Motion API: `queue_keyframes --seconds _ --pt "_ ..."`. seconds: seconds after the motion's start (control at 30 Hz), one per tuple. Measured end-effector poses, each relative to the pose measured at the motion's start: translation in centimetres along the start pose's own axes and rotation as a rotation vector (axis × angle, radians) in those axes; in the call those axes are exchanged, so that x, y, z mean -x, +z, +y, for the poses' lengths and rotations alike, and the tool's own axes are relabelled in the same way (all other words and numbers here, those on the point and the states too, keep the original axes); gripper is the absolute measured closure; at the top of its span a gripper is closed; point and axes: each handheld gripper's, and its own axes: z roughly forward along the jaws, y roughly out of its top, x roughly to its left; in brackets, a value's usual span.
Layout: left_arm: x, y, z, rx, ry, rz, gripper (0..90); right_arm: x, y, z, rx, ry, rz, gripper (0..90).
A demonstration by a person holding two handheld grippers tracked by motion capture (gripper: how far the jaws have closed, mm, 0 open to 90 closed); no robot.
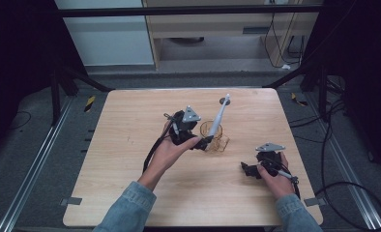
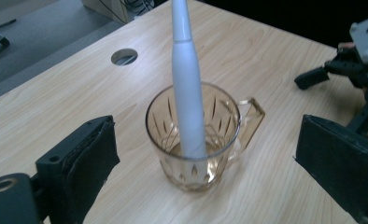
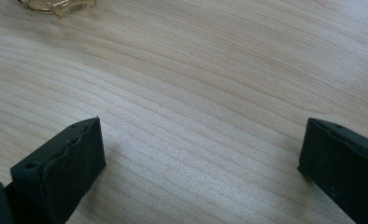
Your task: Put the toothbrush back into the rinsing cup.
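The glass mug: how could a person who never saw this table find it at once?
Near the middle of the wooden table, just right of the left tongs, stands the glass mug. It is amber, cut with patterns, and a white toothbrush handle leans inside it.

In the left gripper view, the white handle [image 2: 187,93] standing in the amber glass mug [image 2: 194,135] just ahead of the left claw [image 2: 205,158] runs off the top edge, so its upper end is cut away. Both black jaws of that claw are clipped by the bottom and side edges. Farther off, to the right of that claw, the right claw [image 2: 313,77] is cut by the right edge. In the right gripper view, a sliver of the mug's handle [image 3: 63,5] shows at the top edge, far ahead and to the left of the right claw [image 3: 201,154]. In the high view, the left claw's tips [image 1: 204,142] sit against the mug, too small to read.
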Motion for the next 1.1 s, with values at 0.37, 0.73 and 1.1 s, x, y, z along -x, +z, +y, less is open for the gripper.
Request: queue_keyframes --seconds 0.37,0.73,1.1 --pt "-1.0 -1.5 -3.1 -0.017 -0.007 0.033 4.1 0.0 0.0 0.0 -0.001 0.002 0.000 0.4" --pt "-2.3 -3.1 -6.9 -0.065 -0.030 0.083 4.2 0.0 0.0 0.0 0.000 0.000 0.000 0.4" --pt "-4.6 -4.1 -12.3 -0.170 -0.092 0.151 4.7 0.0 0.0 0.0 0.000 0.001 0.001 0.4"
